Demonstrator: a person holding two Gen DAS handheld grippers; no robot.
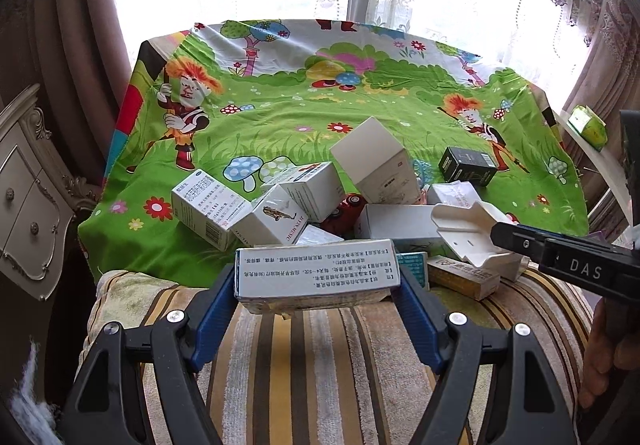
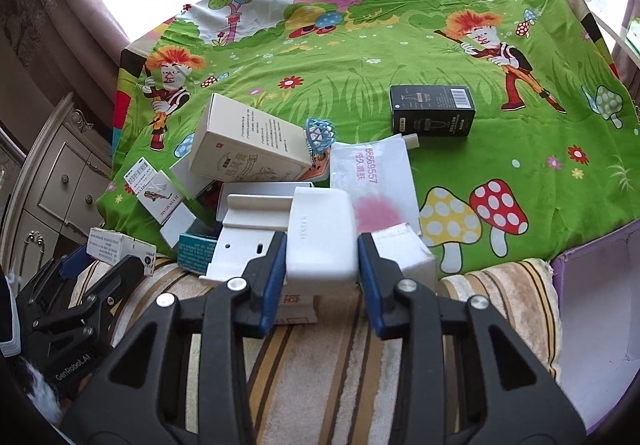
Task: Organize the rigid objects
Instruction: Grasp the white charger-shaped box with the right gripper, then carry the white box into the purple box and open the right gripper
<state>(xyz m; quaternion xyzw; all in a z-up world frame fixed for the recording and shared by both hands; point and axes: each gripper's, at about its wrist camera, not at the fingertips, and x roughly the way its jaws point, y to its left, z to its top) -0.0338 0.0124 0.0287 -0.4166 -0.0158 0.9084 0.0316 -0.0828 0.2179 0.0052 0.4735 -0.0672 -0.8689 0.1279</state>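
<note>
Boxes lie heaped on my cartoon-print cloth (image 2: pixel 360 57). My left gripper (image 1: pixel 316 287) jaws clamp a light, stiff medicine carton (image 1: pixel 316 273) by its ends; my right gripper (image 2: pixel 322 273) jaws pinch a slippery white plastic case (image 2: pixel 322 241) across its sides.

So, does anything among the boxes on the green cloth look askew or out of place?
Yes. The boxes lie jumbled, and the large white box leans tilted on top of the others. The black box lies apart from the pile, alone on the cloth.
</note>
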